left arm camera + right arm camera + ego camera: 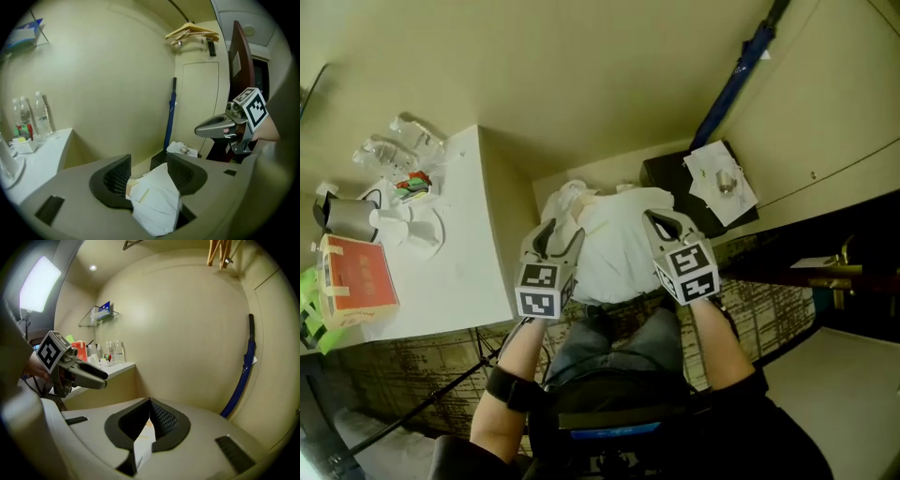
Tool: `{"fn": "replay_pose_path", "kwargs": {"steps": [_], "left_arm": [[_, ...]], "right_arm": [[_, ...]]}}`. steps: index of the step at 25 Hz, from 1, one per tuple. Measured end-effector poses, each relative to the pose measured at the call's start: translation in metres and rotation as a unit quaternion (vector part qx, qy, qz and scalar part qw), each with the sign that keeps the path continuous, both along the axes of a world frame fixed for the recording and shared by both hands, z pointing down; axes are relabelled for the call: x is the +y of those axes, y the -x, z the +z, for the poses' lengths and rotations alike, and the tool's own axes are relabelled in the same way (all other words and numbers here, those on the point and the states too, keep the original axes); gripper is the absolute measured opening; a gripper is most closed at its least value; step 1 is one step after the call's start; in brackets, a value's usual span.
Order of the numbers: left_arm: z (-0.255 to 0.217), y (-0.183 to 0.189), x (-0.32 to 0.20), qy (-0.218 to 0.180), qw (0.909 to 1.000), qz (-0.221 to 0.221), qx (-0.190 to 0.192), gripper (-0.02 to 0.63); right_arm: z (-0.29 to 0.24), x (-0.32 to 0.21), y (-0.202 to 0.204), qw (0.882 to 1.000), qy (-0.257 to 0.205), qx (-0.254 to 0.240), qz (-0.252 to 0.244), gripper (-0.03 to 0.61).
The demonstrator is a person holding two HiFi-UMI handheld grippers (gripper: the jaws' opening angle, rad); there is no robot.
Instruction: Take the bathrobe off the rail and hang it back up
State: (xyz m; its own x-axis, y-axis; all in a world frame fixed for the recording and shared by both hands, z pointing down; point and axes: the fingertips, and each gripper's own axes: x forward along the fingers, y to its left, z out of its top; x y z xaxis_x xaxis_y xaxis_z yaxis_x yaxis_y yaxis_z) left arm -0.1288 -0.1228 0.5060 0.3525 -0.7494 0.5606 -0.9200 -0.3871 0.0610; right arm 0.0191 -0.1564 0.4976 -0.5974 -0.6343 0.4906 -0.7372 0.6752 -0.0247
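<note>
Bunching between both grippers, the white bathrobe (614, 248) sat as a crumpled bundle low in front of the person, off the rail. In the head view it lay at 3 o'clock from the left gripper (561, 236) and at 9 o'clock from the right gripper (667, 225), with no clear long axis. The right jaws were pinched together on a thin fold of cloth. The left jaws stood wide, cloth lying loose between the pads, not pressed. Both grippers pointed forward and somewhat down, side by side, forearms nearly parallel. Wooden hangers (192, 33) showed far up at 1 o'clock in the left gripper view, so a long lift probably lay ahead
</note>
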Motion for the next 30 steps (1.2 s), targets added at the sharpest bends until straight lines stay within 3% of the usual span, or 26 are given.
{"fn": "replay_pose_path", "kwargs": {"steps": [4, 10, 16, 22, 30], "left_arm": [[0.058, -0.004, -0.018, 0.055, 0.9982, 0.022, -0.008, 0.278], [0.157, 0.005, -0.055, 0.112, 0.9933, -0.015, -0.020, 0.282], [0.265, 0.010, -0.086, 0.158, 0.9864, -0.032, -0.030, 0.302], [0.353, 0.020, -0.113, 0.179, 0.9816, -0.017, -0.065, 0.316], [0.432, 0.030, -0.138, 0.203, 0.9761, -0.014, -0.077, 0.316]], "right_arm": [[0.043, -0.014, 0.028, 0.999, 0.026, 0.033, -0.022, 0.023], [0.142, -0.049, 0.061, 0.994, 0.071, 0.059, -0.062, 0.023], [0.243, -0.081, 0.080, 0.989, 0.108, 0.067, -0.071, 0.023], [0.315, -0.108, 0.088, 0.987, 0.125, 0.072, -0.071, 0.023], [0.379, -0.131, 0.109, 0.985, 0.131, 0.082, -0.082, 0.023]]}}
